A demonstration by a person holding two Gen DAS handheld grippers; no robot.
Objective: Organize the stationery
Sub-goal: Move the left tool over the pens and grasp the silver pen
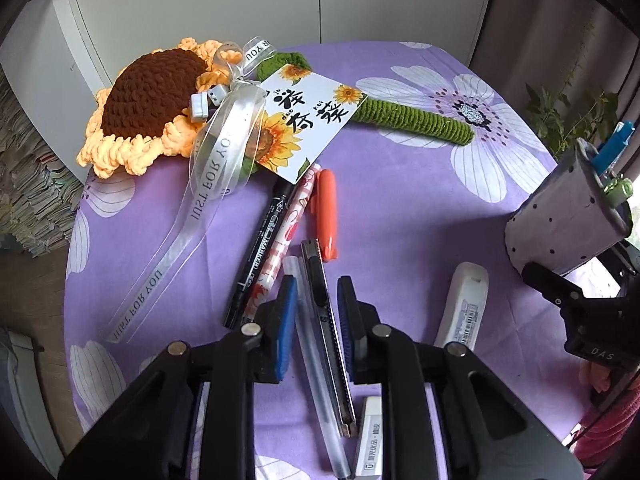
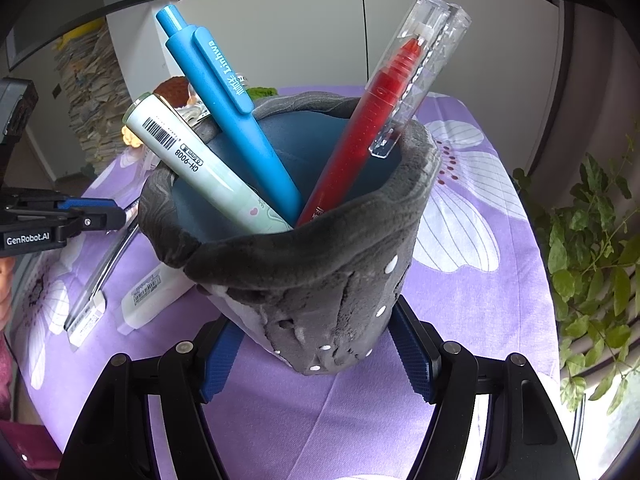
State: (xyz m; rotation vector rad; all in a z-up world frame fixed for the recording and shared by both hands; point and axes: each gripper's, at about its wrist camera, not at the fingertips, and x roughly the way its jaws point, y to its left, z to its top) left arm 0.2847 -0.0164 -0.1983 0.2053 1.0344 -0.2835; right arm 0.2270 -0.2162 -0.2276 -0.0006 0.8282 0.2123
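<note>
My left gripper (image 1: 318,285) points down at a row of stationery on the purple flowered cloth (image 1: 400,220). Its blue pads stand narrow around a clear pen (image 1: 316,364) and a grey utility knife (image 1: 326,316), and look pressed against both. A black marker (image 1: 260,248), a patterned pen (image 1: 282,236) and an orange marker (image 1: 326,216) lie just beyond. My right gripper (image 2: 314,320) is shut on a grey dotted fabric pen holder (image 2: 320,280), tilted, seen also at the right edge (image 1: 568,216). In it stand a blue pen (image 2: 228,108), a mint pen (image 2: 192,164) and a red pen (image 2: 360,128).
A crocheted sunflower (image 1: 148,96) with a ribbon and a card (image 1: 304,120) lies at the table's far left. A white barcoded item (image 1: 460,312) and an eraser (image 1: 370,448) lie near my left gripper. A leafy plant (image 2: 592,240) stands beyond the right table edge.
</note>
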